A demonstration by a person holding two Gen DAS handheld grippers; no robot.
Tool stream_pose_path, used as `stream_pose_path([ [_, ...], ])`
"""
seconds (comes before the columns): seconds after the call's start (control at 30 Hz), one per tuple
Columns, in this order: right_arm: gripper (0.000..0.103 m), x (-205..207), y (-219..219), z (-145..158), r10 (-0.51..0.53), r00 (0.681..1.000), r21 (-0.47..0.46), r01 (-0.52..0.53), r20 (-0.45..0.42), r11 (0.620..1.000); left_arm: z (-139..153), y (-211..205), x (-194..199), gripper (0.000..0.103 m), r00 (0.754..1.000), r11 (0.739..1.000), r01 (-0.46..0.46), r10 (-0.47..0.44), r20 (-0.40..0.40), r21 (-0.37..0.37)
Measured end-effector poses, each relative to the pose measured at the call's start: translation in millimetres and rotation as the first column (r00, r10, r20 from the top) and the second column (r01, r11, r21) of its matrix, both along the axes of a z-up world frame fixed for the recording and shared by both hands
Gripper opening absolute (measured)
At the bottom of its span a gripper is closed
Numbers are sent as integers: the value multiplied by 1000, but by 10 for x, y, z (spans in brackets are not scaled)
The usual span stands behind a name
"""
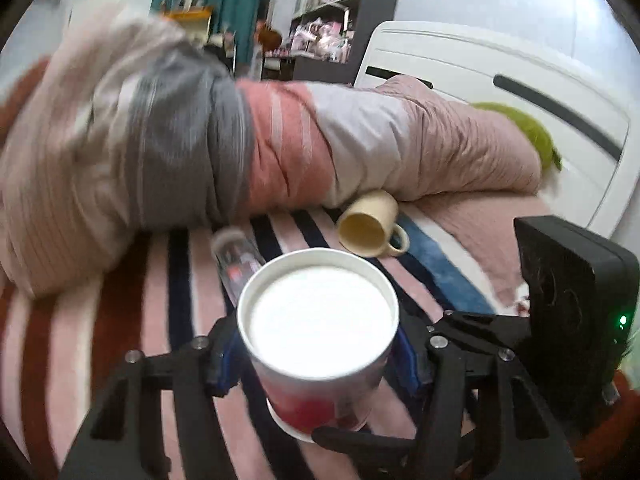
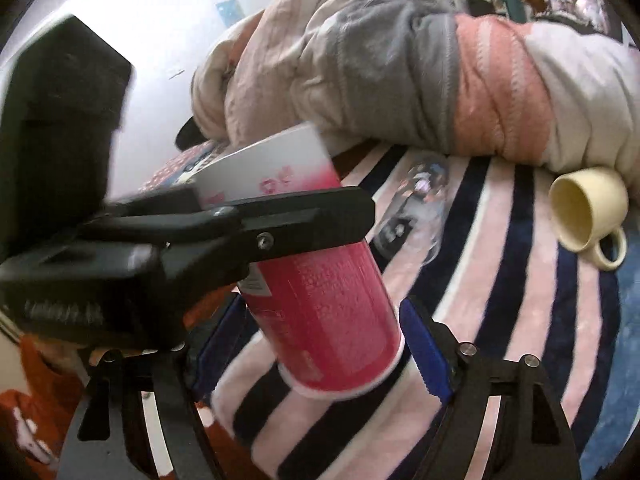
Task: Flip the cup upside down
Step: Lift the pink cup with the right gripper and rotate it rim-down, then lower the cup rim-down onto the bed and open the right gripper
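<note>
Left wrist view: looking straight at the closed white base of the paper cup (image 1: pixel 318 316), right up close and filling the middle. Red lower body and rolled rim tucked underneath, toward the striped blanket (image 1: pixel 132 320). Clamped by the left gripper (image 1: pixel 316 360), blue pads (image 1: pixel 228 354) pressed on either side of the cup wall. Farther off, a cream mug (image 1: pixel 370 226) lying on its side, mouth facing near, handle to the right, resting against the bundled quilt (image 1: pixel 280 140). Just left of the mug, a clear bottle (image 1: pixel 236 260) on its side, partly hidden behind the cup. Green plush shape (image 1: pixel 520 124) far right on the quilt. Blurred shelves beyond.

Right wrist view: same cup seen from the side, mouth end down, white base end up and leaning far-left. Rim low over the blanket; contact with the blanket impossible to tell. Black finger of the left gripper crossing the cup's middle from the left, gripping it. Right gripper (image 2: pixel 320 344) spread wide, blue-padded fingers (image 2: pixel 422 348) flanking the cup's rim end, right one just beside it, left one clear of it. Mug far right, bottle lying between cup and mug, both blurred.
</note>
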State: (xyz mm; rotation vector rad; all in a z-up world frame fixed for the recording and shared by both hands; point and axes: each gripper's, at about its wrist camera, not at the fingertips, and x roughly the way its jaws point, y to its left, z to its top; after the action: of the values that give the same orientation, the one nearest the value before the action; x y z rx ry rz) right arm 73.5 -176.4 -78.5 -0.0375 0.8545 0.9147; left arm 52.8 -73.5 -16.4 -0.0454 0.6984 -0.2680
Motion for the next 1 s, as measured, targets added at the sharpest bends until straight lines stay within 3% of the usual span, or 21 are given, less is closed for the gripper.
stream_pose_path([
  [0.13,68,57,0,-111,-16,996,12,15,83,1000,-119,-14,109,57,1000,1000,19,-19,-2,23],
  [0.37,68,63,-153,-445,-34,999,-19,34,-3,999,-472,-71,308,57,993,999,26,-30,-118,-35],
  [0.53,68,130,-228,-532,-44,998,1,44,-52,999,-488,-166,360,58,992,999,28,-32,-126,-31],
  [0.6,68,105,-252,-522,-42,998,-3,42,-55,999,-474,-170,348,60,990,999,28,-34,-135,-46],
  [0.7,70,58,-290,-472,-46,997,-23,45,-60,999,-412,-154,289,77,991,998,9,-18,-132,-63],
  [0.8,76,1,-336,-357,-56,998,-45,56,-3,997,-307,-144,167,81,995,999,-4,-1,-101,-46],
  [0.87,83,-66,-385,-253,-64,996,-64,68,54,996,-209,-111,61,91,996,999,-24,19,-89,-48],
  [1.0,95,-216,-500,-20,-62,985,-101,78,160,992,5,-18,-161,93,996,995,-65,60,-67,-70],
])
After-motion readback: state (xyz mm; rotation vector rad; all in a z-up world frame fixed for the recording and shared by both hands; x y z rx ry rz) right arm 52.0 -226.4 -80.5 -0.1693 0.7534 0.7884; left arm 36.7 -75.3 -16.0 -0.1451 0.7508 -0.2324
